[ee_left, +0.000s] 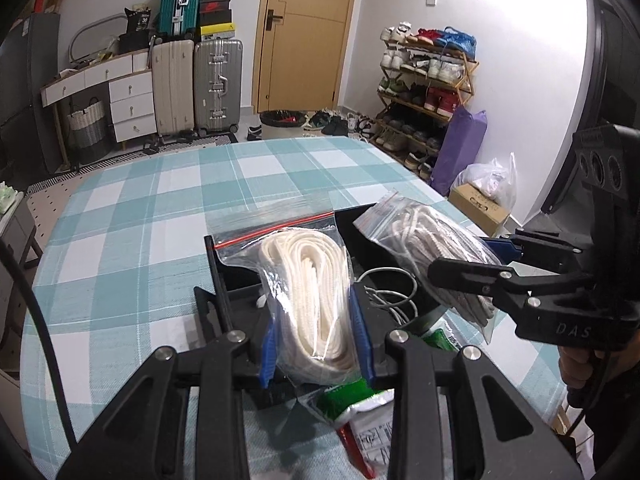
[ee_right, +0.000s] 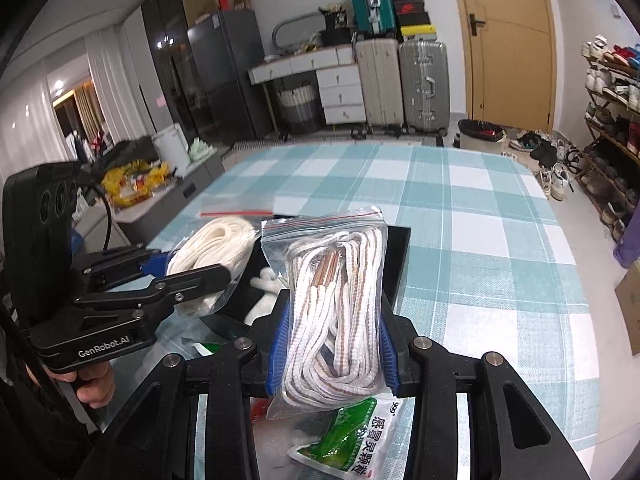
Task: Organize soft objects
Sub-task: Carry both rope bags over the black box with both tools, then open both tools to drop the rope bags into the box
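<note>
My left gripper (ee_left: pixel 316 340) is shut on a clear zip bag of cream-white rope (ee_left: pixel 312 292), held above a black tray (ee_left: pixel 224 280). That same bag of white rope (ee_right: pixel 216 248) and the left gripper (ee_right: pixel 192 280) appear at the left of the right wrist view. My right gripper (ee_right: pixel 332 344) is shut on a zip bag of white-and-brown cord (ee_right: pixel 336 312), also over the black tray (ee_right: pixel 400 256). In the left wrist view the right gripper (ee_left: pixel 476 264) and its bag of cord (ee_left: pixel 436 248) hang on the right.
Both bags hang over a table with a teal checked cloth (ee_left: pixel 160 216). A white cable (ee_left: pixel 396 296) lies in the tray. Green-and-white sachets (ee_right: pixel 352 436) lie on the cloth near me. Suitcases (ee_left: pixel 200 84), a shoe rack (ee_left: pixel 428 80) and a door (ee_left: pixel 308 32) stand beyond.
</note>
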Tool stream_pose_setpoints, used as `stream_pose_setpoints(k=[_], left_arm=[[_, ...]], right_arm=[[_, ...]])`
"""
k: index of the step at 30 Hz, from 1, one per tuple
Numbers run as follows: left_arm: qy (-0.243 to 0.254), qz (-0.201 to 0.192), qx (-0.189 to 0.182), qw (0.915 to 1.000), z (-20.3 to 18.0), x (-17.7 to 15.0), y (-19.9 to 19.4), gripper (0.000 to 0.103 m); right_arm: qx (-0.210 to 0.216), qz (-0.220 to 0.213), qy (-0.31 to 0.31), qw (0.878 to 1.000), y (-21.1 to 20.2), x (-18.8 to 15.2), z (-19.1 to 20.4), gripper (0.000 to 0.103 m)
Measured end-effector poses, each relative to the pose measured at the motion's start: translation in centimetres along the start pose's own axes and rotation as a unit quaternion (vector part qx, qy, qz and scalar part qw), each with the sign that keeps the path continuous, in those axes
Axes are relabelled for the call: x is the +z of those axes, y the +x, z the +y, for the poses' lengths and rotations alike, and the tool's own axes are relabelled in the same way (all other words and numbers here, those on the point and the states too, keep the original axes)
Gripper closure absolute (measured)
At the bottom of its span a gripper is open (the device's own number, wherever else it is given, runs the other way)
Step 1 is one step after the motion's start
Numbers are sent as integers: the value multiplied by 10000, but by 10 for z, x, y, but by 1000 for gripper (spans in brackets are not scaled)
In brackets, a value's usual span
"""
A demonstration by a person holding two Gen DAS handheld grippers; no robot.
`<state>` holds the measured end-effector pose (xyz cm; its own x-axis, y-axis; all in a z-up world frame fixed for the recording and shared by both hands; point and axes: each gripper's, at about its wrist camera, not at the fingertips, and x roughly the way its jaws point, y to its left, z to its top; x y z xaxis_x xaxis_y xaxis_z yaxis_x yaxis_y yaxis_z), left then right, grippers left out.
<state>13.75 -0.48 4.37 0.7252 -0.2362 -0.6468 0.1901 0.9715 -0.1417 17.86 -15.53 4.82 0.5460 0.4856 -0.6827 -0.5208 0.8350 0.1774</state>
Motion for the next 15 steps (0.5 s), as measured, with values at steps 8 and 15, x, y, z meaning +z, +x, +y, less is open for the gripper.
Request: stream_pose_setpoints(k=[8,15], left_arm=[[22,127,30,9999,-1,7,13,72],[-36,270,42,9996,3,4,24,72]], right_arm=[[-161,366,-315,9987,21,16,6,65],[-170,607,-448,9970,38,24,4,65]])
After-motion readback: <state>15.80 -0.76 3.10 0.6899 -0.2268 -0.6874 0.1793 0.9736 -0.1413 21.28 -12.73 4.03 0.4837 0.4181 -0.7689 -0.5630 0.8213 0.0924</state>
